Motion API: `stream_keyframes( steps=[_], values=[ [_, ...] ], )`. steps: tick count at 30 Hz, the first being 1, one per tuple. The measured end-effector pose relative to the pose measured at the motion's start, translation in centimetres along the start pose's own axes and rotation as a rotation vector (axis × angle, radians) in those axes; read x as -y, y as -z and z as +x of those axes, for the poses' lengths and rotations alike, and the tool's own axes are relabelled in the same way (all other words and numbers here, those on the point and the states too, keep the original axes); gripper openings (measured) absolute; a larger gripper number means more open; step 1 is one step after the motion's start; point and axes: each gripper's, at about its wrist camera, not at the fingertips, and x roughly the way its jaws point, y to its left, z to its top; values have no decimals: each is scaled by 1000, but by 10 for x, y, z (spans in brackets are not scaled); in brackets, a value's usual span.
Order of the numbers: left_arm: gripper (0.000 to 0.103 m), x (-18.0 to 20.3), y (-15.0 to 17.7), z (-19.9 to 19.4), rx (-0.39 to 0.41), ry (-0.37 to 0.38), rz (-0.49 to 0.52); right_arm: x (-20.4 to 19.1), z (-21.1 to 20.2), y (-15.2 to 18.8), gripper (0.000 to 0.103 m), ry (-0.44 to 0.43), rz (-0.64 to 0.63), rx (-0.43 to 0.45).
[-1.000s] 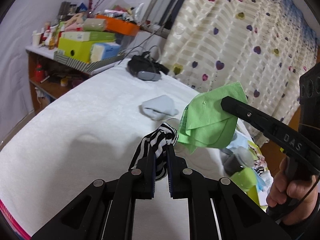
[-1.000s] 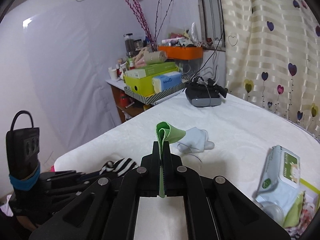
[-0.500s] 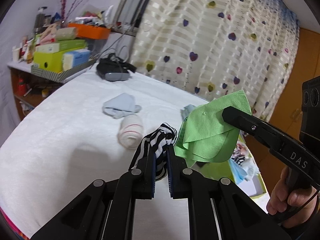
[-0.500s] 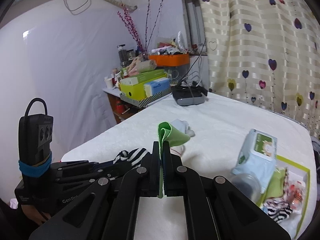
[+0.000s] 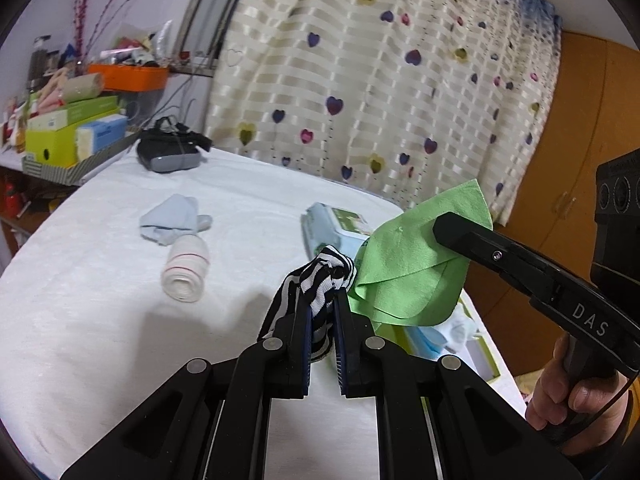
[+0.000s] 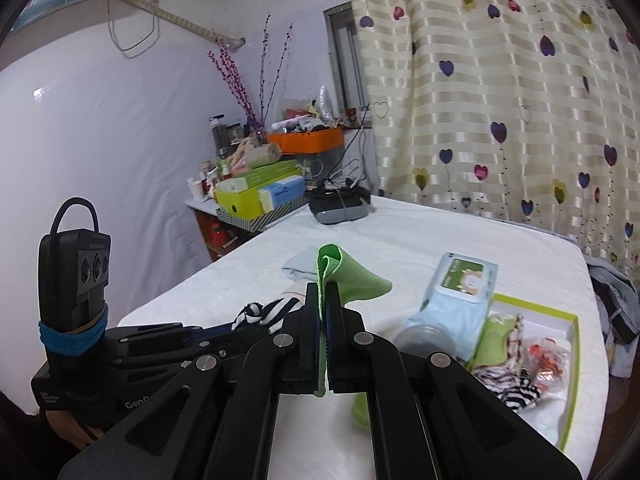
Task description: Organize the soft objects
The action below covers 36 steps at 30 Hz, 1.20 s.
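- The left gripper (image 5: 323, 308) is clamped on a black-and-white striped sock (image 5: 320, 276); the sock is pinched between the jaws, its bunched end bulging out past the fingertips and a strip trailing down the left finger.
- The right gripper (image 6: 323, 300) is closed tight on a folded green cloth (image 6: 344, 276); the cloth is held on edge in the narrow slit between the jaws, with a looped fold standing above the tips and a flap spread out to the right.
- Both pieces are carried in the air above a bed (image 5: 100, 300) covered in white, side by side (the cloth just right of the sock, seen from the left wrist).
- A rolled white sock (image 5: 185, 268) and a crumpled pale blue cloth (image 5: 170, 218) are seen lying on the bed, close together.
- A green-rimmed box (image 6: 560, 360) holding soft items is seen at the bed's right edge, with a wipes pack (image 6: 460, 288) beside it.
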Motion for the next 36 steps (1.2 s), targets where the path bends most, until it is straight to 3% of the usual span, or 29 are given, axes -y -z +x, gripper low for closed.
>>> stream_keyframes(
  steps=[36],
  values=[
    [9,105,19,25,-99,222,168,63,-103,30,2,203,109,101]
  ],
)
